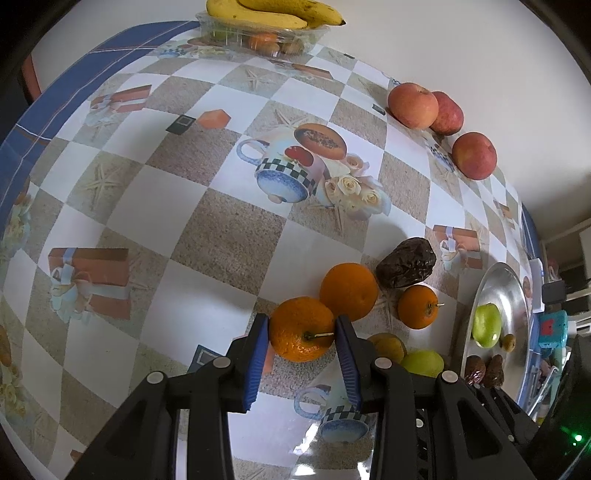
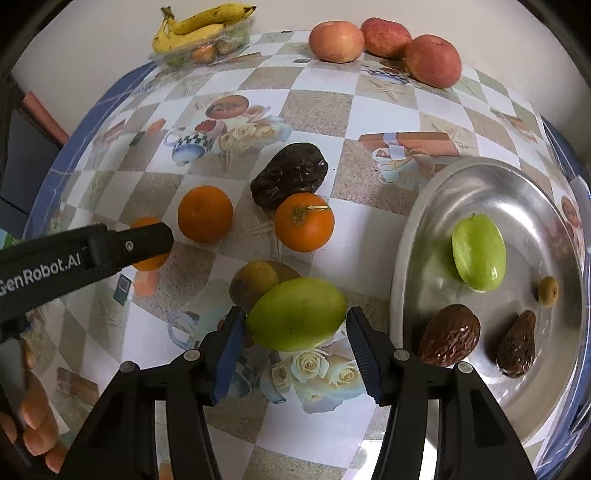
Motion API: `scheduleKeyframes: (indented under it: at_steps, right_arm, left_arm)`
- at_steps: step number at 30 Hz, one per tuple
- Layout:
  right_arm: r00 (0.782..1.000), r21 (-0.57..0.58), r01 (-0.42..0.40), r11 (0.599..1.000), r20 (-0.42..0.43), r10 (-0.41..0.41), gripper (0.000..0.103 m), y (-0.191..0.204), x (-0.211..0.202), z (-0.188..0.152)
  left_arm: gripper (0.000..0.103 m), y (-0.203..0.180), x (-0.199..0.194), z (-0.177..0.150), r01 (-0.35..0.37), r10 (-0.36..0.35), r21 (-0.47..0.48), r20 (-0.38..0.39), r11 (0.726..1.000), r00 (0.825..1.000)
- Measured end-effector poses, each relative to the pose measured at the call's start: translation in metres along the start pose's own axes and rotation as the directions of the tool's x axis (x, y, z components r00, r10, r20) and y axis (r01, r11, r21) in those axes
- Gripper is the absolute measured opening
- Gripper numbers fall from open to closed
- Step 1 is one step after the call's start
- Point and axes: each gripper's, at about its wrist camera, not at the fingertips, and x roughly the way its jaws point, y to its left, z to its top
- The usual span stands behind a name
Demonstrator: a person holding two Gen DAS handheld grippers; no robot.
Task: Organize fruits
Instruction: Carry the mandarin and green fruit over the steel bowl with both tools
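My left gripper [image 1: 302, 322] is shut on an orange [image 1: 299, 332] with a stem, resting on the patterned tablecloth. The right wrist view shows that same gripper [image 2: 157, 238] from the side, hiding most of this orange [image 2: 147, 258]. My right gripper [image 2: 295, 314] points down with a green oval fruit [image 2: 295, 319] between its blue pads. The jaws are open, with a thin gap showing at the right pad. A steel plate [image 2: 517, 192] lies just right of it, holding another green fruit [image 2: 478, 253], two brown dates [image 2: 448, 336] and a small yellow fruit [image 2: 547, 291].
Two more oranges [image 2: 205, 213] [image 2: 303, 227] and a large dark date [image 2: 290, 179] lie mid-table. A yellow-brown fruit [image 2: 258, 280] touches the green one. Three apples [image 2: 384, 44] sit by the back wall; bananas [image 2: 199, 26] top a clear container. A person's fingers [image 2: 35, 424] show at lower left.
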Motion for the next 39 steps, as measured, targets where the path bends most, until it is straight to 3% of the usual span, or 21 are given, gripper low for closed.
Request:
scheduleKeyframes:
  at_steps: [9, 16, 28, 35, 39]
  right_arm:
    - [1.0, -0.051, 0.019, 0.999, 0.004, -0.019, 0.058, 0.006, 0.004, 0.003]
    - [1.0, -0.024, -0.002, 1.0, 0.005, 0.002, 0.056, 0.002, -0.002, 0.002]
    - [0.987, 0.121, -0.063, 0.991, 0.154, 0.044, 0.056, -0.026, -0.047, 0.011]
    - [0.981, 0.244, -0.001, 0.97, 0.187, -0.046, 0.056, -0.075, -0.062, 0.008]
    - [0.975, 0.336, 0.055, 0.94, 0.184, -0.123, 0.056, -0.112, -0.068, 0.002]
  left_arm:
    - [0.039, 0.0, 0.005, 0.001, -0.007, 0.007, -0.001, -0.006, 1.0, 1.0]
    - [0.039, -0.002, 0.004, 0.002, -0.009, 0.009, -0.003, 0.004, 1.0, 1.0]
    - [0.039, -0.023, -0.013, 0.002, -0.025, 0.02, 0.053, 0.081, 0.998, 0.997]
    - [0.039, -0.057, -0.012, -0.007, -0.026, 0.011, 0.15, 0.1, 0.988, 0.995]
    - [0.039, -0.09, -0.013, -0.018, 0.011, -0.037, 0.233, 0.104, 0.972, 0.994]
